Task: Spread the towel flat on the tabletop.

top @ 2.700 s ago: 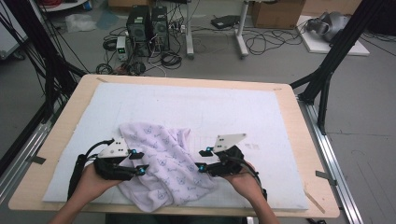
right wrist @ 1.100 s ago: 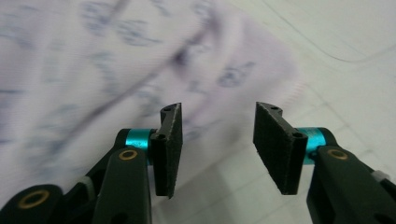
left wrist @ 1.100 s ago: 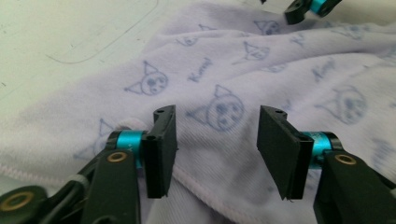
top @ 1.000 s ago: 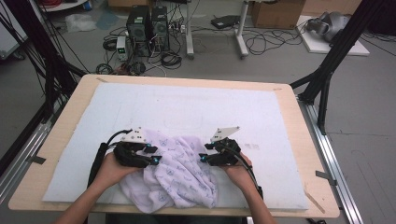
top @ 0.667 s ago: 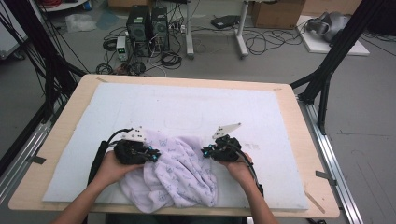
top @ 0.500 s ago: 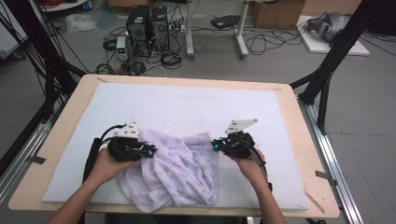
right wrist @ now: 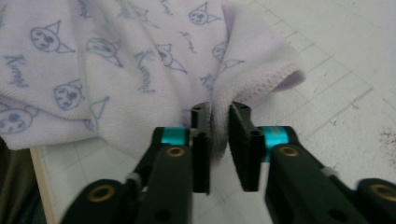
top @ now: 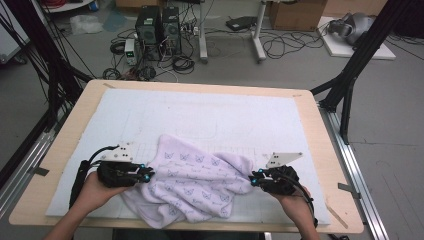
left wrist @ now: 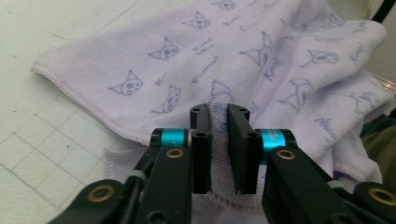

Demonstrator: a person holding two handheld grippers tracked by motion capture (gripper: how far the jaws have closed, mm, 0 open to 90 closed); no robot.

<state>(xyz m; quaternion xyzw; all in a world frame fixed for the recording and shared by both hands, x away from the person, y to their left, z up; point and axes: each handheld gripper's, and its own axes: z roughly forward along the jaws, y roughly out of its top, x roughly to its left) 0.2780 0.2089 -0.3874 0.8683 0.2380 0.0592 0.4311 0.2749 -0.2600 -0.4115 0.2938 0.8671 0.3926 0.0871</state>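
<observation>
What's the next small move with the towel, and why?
Probably draw the two grippers further apart, then lift a little. The left gripper and right gripper each pinch a fold of the towel, one at each side, but its middle lies bunched and creased on the mat, and its near edge hangs over the table front. More spread should flatten it.

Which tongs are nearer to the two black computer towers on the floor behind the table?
Left. The left tongs sit below-left of the computer towers; the right tongs lie farther off, toward the table's right side.
</observation>
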